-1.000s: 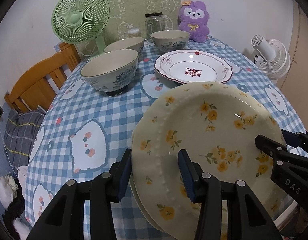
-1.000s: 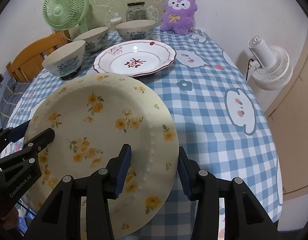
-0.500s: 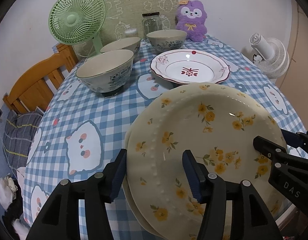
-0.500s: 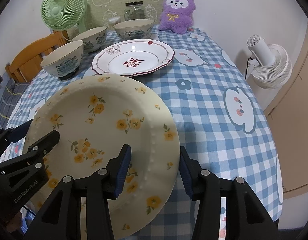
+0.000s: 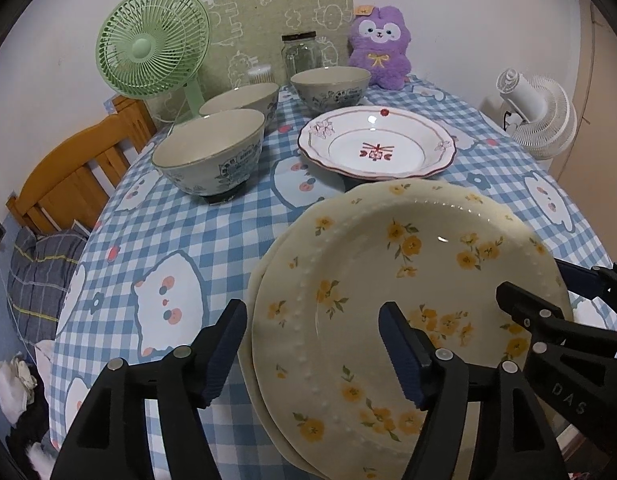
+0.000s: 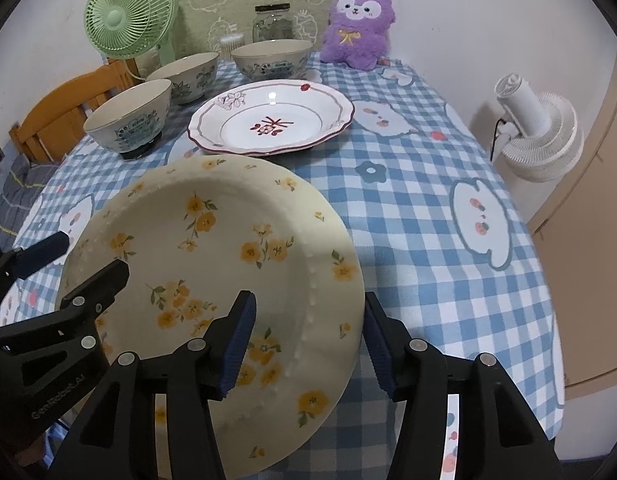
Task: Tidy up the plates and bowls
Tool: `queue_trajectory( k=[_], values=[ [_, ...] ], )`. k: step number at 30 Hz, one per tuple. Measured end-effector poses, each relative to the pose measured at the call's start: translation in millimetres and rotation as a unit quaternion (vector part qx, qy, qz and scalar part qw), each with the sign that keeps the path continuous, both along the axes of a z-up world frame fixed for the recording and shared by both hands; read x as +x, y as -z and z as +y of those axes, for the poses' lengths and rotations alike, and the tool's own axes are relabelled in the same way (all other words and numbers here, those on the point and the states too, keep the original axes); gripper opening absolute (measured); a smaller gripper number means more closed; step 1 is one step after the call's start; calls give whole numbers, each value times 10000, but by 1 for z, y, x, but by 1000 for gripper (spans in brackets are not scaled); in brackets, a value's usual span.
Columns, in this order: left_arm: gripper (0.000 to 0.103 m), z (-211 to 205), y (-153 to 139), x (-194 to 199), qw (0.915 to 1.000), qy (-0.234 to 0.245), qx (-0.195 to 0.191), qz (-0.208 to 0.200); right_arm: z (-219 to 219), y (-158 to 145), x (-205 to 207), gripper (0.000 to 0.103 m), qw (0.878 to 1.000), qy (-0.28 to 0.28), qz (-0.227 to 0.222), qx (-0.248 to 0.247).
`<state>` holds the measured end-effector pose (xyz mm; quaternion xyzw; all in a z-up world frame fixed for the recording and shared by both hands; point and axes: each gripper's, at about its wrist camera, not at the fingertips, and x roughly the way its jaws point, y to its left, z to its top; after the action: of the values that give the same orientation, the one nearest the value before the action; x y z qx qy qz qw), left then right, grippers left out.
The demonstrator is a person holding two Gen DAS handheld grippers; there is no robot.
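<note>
A cream plate with yellow flowers (image 5: 408, 292) lies on a second like plate, whose rim (image 5: 264, 276) shows at the left, at the table's near edge. My left gripper (image 5: 312, 348) is open, its jaws astride the top plate's left rim. My right gripper (image 6: 306, 340) is open, astride the plate's (image 6: 212, 264) right rim. A white plate with red trim (image 5: 376, 148) stands behind, also in the right wrist view (image 6: 270, 120). Three patterned bowls (image 5: 210, 160) (image 5: 240, 100) (image 5: 330, 88) stand at the back left.
The table has a blue checked cloth (image 5: 180, 240). A green fan (image 5: 152, 44), a glass jar (image 5: 300, 54) and a purple plush toy (image 5: 378, 52) stand at the far edge. A white fan (image 6: 536, 132) stands off the right side. A wooden chair (image 5: 76, 172) is at left.
Both grippers have opened wider around the plate's rims. The top plate has sunk and now lies flatter on the plate beneath it.
</note>
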<state>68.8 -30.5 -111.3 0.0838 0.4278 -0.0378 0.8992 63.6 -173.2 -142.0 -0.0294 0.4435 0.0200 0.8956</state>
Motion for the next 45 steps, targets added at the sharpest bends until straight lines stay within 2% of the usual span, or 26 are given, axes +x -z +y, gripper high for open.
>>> queue_trajectory(
  k=[6, 11, 20, 24, 31, 35, 41, 45],
  values=[
    [73, 6, 0, 0, 10000, -24, -18, -3, 5, 0, 0, 58, 9998, 126, 41, -152],
    [73, 9, 1, 1, 10000, 30, -51, 4, 11, 1, 2, 64, 9995, 229, 90, -179],
    [73, 14, 2, 5, 9997, 124, -181, 63, 15, 1, 7, 66, 9989, 374, 160, -210],
    [73, 13, -1, 7, 9997, 163, -193, 60, 12, 0, 11, 66, 9990, 379, 231, -81],
    [75, 12, -9, 17, 9995, 177, -256, -6, 21, -20, 18, 67, 9988, 136, -200, -425],
    [76, 15, -14, 26, 9993, 143, -339, 18, 19, -25, 28, 67, 9992, 109, -199, -321],
    [78, 14, -21, 36, 9995, 149, -272, -9, 19, -32, 38, 67, 9993, 57, -244, -280],
    [78, 14, -29, 42, 9995, 137, -269, -117, 15, -38, 47, 67, 9996, 29, -265, -49]
  ],
)
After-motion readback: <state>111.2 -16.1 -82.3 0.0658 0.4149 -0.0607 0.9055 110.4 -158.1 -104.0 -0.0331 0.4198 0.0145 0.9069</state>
